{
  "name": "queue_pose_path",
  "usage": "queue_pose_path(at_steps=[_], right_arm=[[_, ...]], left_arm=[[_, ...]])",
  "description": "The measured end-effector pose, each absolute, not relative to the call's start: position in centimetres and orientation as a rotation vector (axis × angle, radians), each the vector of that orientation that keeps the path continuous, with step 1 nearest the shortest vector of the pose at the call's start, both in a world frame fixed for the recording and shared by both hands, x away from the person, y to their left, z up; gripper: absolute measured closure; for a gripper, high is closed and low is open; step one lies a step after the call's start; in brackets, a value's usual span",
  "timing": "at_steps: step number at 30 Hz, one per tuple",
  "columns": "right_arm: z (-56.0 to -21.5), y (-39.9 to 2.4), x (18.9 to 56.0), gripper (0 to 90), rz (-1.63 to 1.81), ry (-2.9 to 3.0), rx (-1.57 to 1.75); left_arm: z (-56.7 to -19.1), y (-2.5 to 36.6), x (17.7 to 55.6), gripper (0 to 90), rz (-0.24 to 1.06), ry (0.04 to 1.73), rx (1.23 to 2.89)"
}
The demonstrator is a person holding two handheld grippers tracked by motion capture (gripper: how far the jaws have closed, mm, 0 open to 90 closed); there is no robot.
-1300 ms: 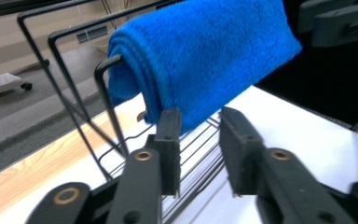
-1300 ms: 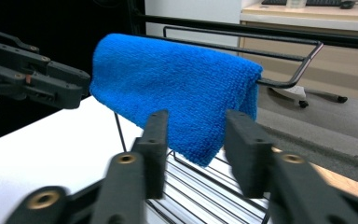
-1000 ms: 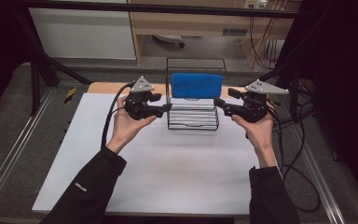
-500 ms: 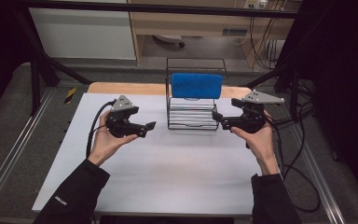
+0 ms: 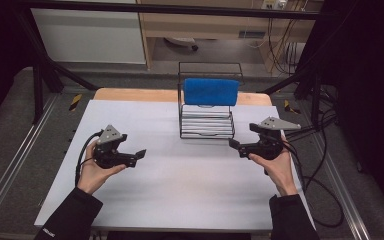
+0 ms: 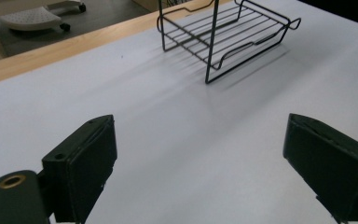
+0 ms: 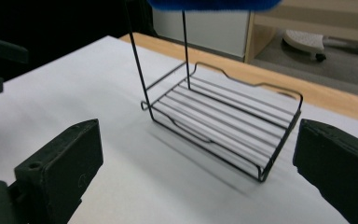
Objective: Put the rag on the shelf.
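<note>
The rack (image 5: 206,117) stands near the bench's far edge, midway along it, with a blue cloth (image 5: 211,91) draped over its top rail. The left gripper (image 5: 139,155) and right gripper (image 5: 234,145) sit low over the bench on either side, well apart from the rack; their jaws have just been opening and now stand wide with nothing between them. The release looks finished, so draw both hands straight back toward the near edge, keeping cables off the wire.
</note>
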State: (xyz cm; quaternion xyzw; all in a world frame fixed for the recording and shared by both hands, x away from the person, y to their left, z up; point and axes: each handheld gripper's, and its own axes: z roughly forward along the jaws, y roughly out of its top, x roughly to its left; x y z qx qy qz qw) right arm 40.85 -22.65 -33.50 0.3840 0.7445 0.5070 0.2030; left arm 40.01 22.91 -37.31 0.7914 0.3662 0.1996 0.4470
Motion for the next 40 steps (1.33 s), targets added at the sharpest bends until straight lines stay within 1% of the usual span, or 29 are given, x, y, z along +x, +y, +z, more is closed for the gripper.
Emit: queue_pose_path(at_steps=[9, 13, 21, 30, 40], right_arm=[[-37.4, -23.8, 39.6, 0.7, 1.394, 2.117, 1.139], [-39.1, -24.5, 38.8, 0.6, 1.366, 2.148, 1.149], [-42.0, -25.8, 37.4, 0.7, 1.330, 2.193, 1.190], [-43.9, -27.5, 36.1, 0.6, 1.335, 2.214, 1.202], [-44.5, -27.8, 35.5, 0.7, 1.315, 2.234, 1.193]], left_arm=[[-40.0, 25.7, 38.2, 9.9, 0.497, 0.927, 1.961], [-41.4, 26.7, 37.7, 9.8, 0.502, 0.946, 1.991], [-42.9, 28.3, 36.8, 9.9, 0.483, 0.970, 2.002], [-44.1, 29.4, 36.3, 9.9, 0.491, 0.990, 1.996], [-44.7, 29.6, 35.9, 9.9, 0.491, 0.992, 2.001]])
